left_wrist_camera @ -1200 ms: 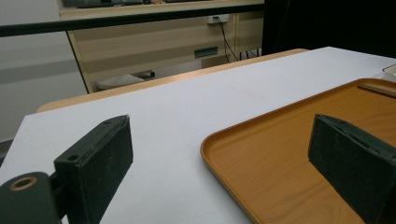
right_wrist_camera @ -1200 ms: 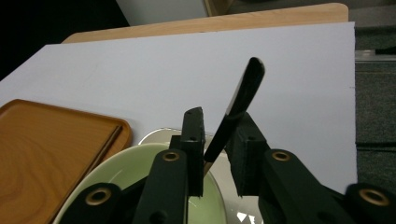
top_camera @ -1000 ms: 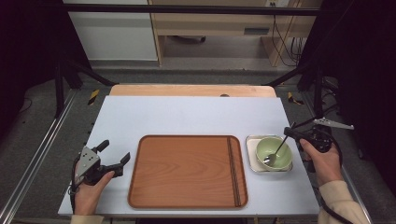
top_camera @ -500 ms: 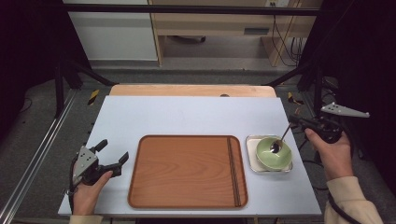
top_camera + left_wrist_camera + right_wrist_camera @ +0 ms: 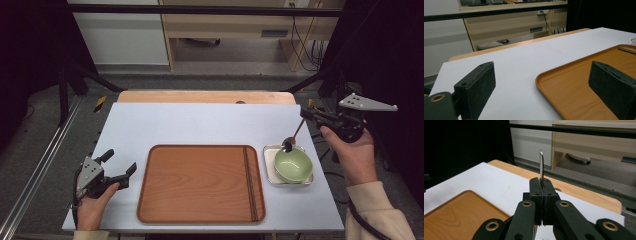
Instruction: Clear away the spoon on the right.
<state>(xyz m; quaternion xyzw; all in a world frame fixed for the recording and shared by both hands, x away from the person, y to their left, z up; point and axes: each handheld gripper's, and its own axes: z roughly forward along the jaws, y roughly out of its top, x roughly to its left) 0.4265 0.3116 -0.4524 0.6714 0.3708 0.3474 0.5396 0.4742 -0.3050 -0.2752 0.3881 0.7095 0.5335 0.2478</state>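
Observation:
My right gripper [image 5: 306, 116] is shut on the handle of a metal spoon [image 5: 290, 141] at the table's right edge. The spoon slants down to the left, its bowl hanging just above the far rim of a green bowl [image 5: 293, 167]. That bowl stands on a small white square dish [image 5: 269, 151]. In the right gripper view the handle's end [image 5: 541, 163] sticks up past the closed right gripper [image 5: 541, 183]. My left gripper [image 5: 121, 160] rests at the front left of the table, open and holding nothing, just left of the wooden tray [image 5: 200, 182]. The open left gripper [image 5: 544, 80] faces the tray's corner [image 5: 574, 82].
The wooden tray lies bare in the middle of the white tabletop [image 5: 200, 122]. A wooden board edge [image 5: 200, 96] runs along the table's far side. Dark frame posts stand at both sides, with a desk and cables behind.
My right gripper has risen and drawn back to the right, lifting the spoon out of the green bowl. The left gripper has stayed where it was.

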